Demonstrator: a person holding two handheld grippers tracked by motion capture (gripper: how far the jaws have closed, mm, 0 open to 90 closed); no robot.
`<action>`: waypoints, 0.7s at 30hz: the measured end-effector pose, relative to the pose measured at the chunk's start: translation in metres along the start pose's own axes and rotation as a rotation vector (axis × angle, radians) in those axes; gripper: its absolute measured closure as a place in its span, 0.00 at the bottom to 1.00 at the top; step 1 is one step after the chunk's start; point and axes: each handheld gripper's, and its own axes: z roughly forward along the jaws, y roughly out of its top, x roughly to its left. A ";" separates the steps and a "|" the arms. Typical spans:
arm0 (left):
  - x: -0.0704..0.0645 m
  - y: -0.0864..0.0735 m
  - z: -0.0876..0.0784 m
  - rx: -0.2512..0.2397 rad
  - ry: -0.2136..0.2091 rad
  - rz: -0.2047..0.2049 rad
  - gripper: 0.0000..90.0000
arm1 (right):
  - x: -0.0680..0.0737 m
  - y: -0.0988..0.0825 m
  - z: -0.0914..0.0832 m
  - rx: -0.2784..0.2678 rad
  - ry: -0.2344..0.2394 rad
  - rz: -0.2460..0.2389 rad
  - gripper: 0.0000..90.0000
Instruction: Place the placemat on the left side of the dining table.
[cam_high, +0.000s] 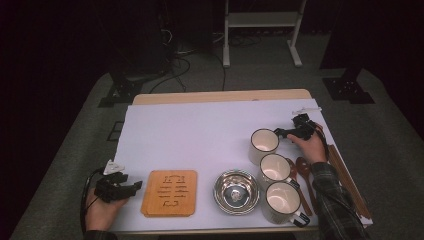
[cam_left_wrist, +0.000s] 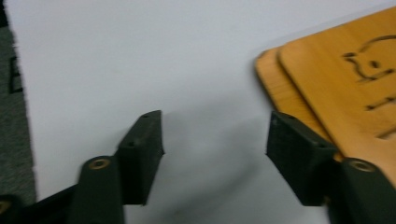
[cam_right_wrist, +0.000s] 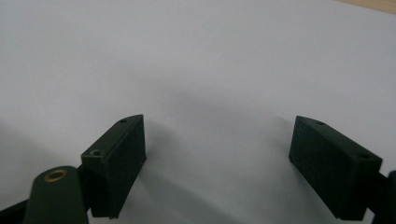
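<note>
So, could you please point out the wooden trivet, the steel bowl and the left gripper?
wooden trivet (cam_high: 169, 192), high view, centre of its carved top.
steel bowl (cam_high: 223, 180), high view, left inner wall.
left gripper (cam_high: 134, 186), high view, between its fingertips.

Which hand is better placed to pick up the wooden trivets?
Left. The left gripper sits open right beside the wooden trivets, while the right gripper is over by the far mug.

The right edge of my left gripper view cuts off the wooden trivet (cam_left_wrist: 336, 79). From above, my sleeve (cam_high: 332, 195) hides part of the wooden spoons (cam_high: 300, 170), and the small thing in the steel bowl (cam_high: 236, 192) is too small to tell.
</note>
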 end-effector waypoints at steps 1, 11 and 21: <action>0.002 0.000 0.001 0.000 0.012 -0.003 0.33 | 0.000 0.000 0.000 0.000 0.000 -0.001 0.19; 0.014 -0.006 0.010 0.010 0.063 -0.002 0.08 | 0.000 0.000 -0.001 -0.003 -0.004 -0.003 0.22; 0.019 -0.014 0.014 -0.051 0.038 0.007 0.00 | -0.004 -0.002 -0.010 -0.003 -0.022 0.004 0.51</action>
